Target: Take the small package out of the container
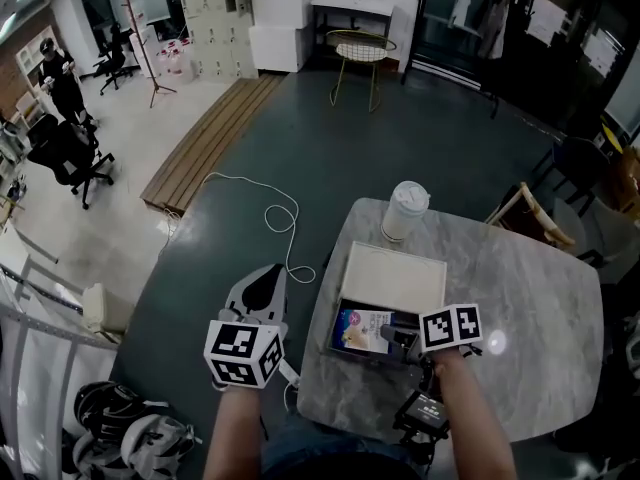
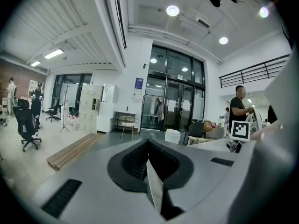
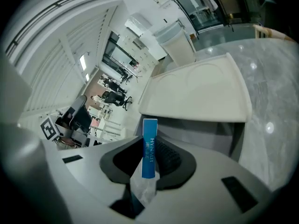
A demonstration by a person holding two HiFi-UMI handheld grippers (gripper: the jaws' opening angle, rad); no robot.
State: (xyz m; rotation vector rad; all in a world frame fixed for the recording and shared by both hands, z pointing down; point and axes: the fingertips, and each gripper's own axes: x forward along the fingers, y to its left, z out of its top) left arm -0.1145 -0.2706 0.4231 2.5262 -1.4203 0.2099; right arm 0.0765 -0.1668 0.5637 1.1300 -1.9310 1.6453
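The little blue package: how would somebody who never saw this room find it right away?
Look at the grey marble table, where an open box with a cream lid sits beside a white lidded cup. At that box, the right gripper pinches the thin blue package. It's the only bright blue strip with white letters; the lid and cup are pale and plain.

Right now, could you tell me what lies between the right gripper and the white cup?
An open white lid lies flat between the right gripper and the cup; the head view shows it.
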